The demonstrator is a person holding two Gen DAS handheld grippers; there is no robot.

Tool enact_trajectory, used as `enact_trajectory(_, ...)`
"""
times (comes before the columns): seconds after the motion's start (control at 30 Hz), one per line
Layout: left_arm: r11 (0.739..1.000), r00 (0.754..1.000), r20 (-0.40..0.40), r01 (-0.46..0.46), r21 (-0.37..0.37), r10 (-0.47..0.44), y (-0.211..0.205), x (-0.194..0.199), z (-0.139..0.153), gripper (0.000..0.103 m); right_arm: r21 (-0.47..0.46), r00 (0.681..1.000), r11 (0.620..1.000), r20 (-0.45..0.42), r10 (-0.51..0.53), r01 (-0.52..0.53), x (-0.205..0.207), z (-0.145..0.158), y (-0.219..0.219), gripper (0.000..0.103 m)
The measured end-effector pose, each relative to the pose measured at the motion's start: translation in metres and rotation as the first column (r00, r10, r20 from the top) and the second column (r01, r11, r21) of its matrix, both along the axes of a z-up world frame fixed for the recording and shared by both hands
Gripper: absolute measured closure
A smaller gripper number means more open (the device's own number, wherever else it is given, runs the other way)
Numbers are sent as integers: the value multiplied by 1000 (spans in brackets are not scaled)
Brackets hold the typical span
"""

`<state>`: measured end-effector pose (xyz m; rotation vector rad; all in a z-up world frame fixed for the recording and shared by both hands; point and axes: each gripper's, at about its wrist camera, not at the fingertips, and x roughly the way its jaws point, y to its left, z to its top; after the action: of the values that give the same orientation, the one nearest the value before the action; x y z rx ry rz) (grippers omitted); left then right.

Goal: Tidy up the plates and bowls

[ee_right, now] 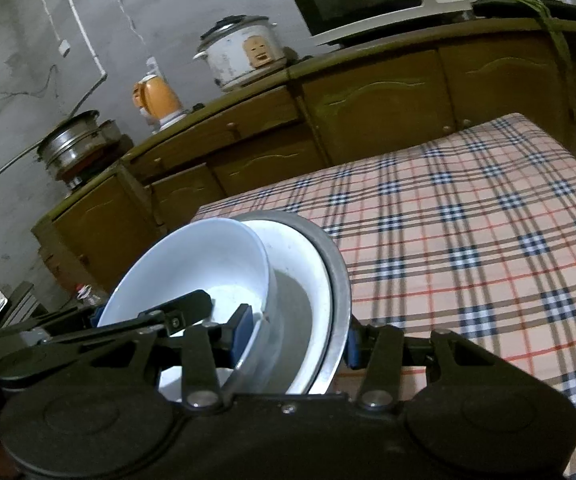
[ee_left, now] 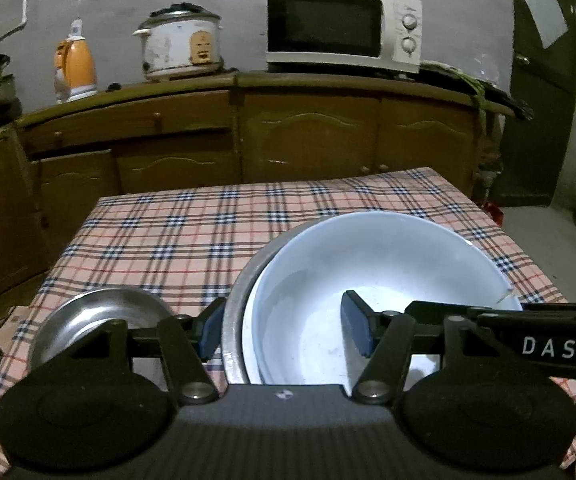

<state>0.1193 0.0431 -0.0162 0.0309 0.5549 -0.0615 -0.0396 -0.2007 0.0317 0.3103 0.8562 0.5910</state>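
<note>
A white bowl (ee_left: 372,280) sits nested inside a larger steel bowl (ee_left: 234,316) on the checked tablecloth. My left gripper (ee_left: 284,330) is open, its jaws straddling the near-left rims of both bowls, one pad outside the steel bowl and one inside the white bowl. A small steel dish (ee_left: 100,320) lies to its left. In the right wrist view the stack tilts: a white bowl (ee_right: 204,264), a white plate-like bowl (ee_right: 300,292) and the steel bowl (ee_right: 338,280). My right gripper (ee_right: 294,332) straddles their rims, open. The other gripper's finger (ee_right: 176,312) reaches into the white bowl.
The table (ee_right: 488,240) with its checked cloth extends to the far and right sides. Wooden cabinets (ee_left: 308,136) stand behind it, carrying a microwave (ee_left: 344,28), a rice cooker (ee_left: 180,44), an orange kettle (ee_left: 74,66) and steel pots (ee_right: 76,148).
</note>
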Motion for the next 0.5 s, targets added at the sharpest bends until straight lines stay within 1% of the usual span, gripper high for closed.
enact_trajectory(0.5, 997, 998, 5, -68, -21, 68, 47, -14, -1, 40, -3, 997, 997, 9, 74, -74, -15, 6, 53, 48)
